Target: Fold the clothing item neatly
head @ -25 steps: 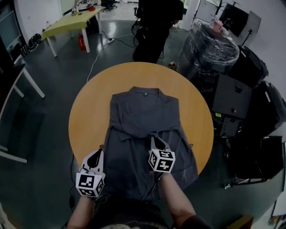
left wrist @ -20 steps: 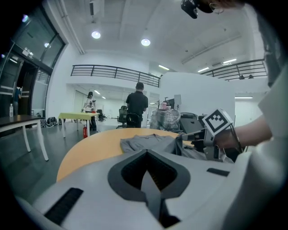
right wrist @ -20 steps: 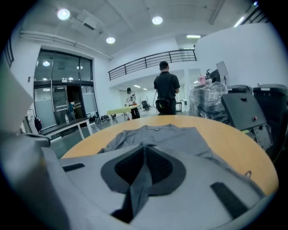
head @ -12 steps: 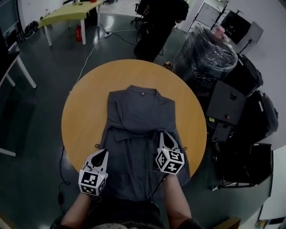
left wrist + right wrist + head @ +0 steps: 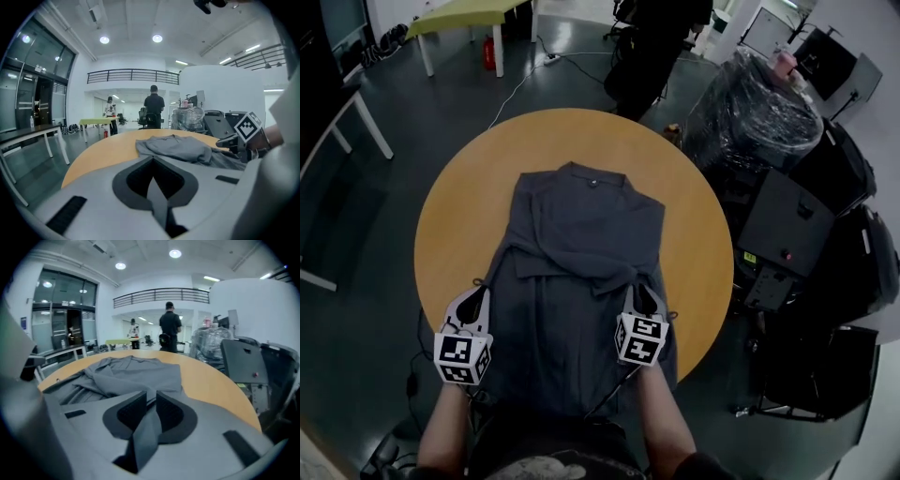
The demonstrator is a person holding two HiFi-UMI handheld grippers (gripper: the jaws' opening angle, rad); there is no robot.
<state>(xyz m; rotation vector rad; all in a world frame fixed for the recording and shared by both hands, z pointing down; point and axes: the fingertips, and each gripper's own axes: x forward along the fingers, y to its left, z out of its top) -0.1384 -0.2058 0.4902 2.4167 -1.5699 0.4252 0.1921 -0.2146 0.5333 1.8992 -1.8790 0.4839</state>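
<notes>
A grey collared garment [image 5: 581,234] lies flat on the round wooden table [image 5: 455,216], collar at the far side and hem hanging over the near edge. My left gripper [image 5: 474,302] is at the garment's left edge near the hem and is shut on a pinch of grey cloth [image 5: 157,201]. My right gripper [image 5: 643,296] is at the right edge beside a folded-in flap. Its jaws are opening, and a fold of cloth [image 5: 143,437] still runs loosely between them. In the right gripper view the garment [image 5: 131,373] spreads ahead of the right gripper [image 5: 151,397].
A person in dark clothes [image 5: 652,52] stands beyond the table. A plastic-wrapped black bundle [image 5: 755,108] and black cases [image 5: 787,225] crowd the right side. A yellow-green table [image 5: 469,14] stands far left, and a cable runs across the floor.
The two grippers have drawn further apart across the lower part of the garment. The right gripper's jaws have parted from their earlier pinch. The head camera has shifted.
</notes>
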